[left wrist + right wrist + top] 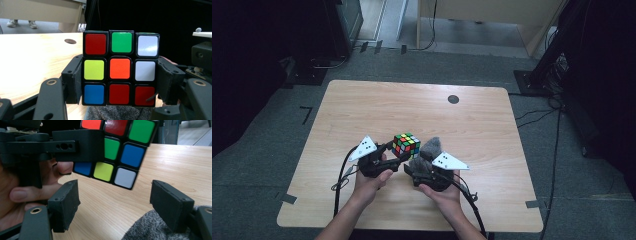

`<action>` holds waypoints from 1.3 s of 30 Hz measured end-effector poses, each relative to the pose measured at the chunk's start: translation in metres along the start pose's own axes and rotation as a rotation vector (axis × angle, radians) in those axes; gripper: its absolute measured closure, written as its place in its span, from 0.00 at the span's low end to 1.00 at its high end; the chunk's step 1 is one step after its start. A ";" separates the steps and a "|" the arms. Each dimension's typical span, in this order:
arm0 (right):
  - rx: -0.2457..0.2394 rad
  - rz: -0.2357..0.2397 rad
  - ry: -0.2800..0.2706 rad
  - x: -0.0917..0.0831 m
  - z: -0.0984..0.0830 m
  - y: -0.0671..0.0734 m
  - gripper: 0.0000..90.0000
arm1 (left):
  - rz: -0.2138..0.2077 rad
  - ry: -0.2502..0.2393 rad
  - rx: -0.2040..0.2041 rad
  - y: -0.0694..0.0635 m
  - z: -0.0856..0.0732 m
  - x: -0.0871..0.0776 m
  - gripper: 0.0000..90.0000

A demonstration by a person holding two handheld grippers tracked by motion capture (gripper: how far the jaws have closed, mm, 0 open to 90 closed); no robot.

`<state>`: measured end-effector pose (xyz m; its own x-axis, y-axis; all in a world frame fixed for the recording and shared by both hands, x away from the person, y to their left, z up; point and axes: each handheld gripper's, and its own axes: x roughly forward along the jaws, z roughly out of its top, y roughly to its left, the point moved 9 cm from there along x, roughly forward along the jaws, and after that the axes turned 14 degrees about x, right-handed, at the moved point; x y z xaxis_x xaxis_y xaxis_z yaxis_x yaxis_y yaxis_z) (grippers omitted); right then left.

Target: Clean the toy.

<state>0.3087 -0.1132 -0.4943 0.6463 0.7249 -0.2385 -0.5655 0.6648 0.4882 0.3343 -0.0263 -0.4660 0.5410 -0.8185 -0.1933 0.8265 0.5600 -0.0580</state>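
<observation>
A scrambled Rubik's cube [406,144] is held a little above the wooden table [377,105], near its front middle. My left gripper [398,150] is shut on it: in the left gripper view the two black jaws press the cube [120,67] on its left and right sides. My right gripper [414,164] sits just right of the cube, over a grey knitted cloth [430,148]. In the right gripper view its jaws [115,205] stand open with nothing between them, and the cube [117,150] hangs above and beyond them in the other gripper.
A small black round cap [453,99] lies on the table's far side. The grey cloth [150,227] lies under the right jaw. Dark cabinets and stands flank the table, and cables [557,150] run over the carpet at the right.
</observation>
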 end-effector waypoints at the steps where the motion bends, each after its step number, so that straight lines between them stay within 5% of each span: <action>1: 0.006 0.000 -0.005 0.000 0.000 0.001 0.26 | 0.003 -0.002 -0.002 0.000 0.000 0.000 0.38; 24: 0.014 -0.051 -0.095 0.005 0.005 0.003 0.34 | -0.023 0.004 -0.133 -0.003 -0.005 0.008 0.38; 39: -0.106 -0.065 -0.081 0.003 0.005 -0.003 0.35 | -0.055 0.036 -0.198 -0.001 -0.009 0.011 0.38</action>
<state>0.3153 -0.1136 -0.4923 0.7200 0.6657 -0.1960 -0.5694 0.7282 0.3815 0.3382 -0.0343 -0.4765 0.4872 -0.8452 -0.2195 0.8057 0.5321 -0.2604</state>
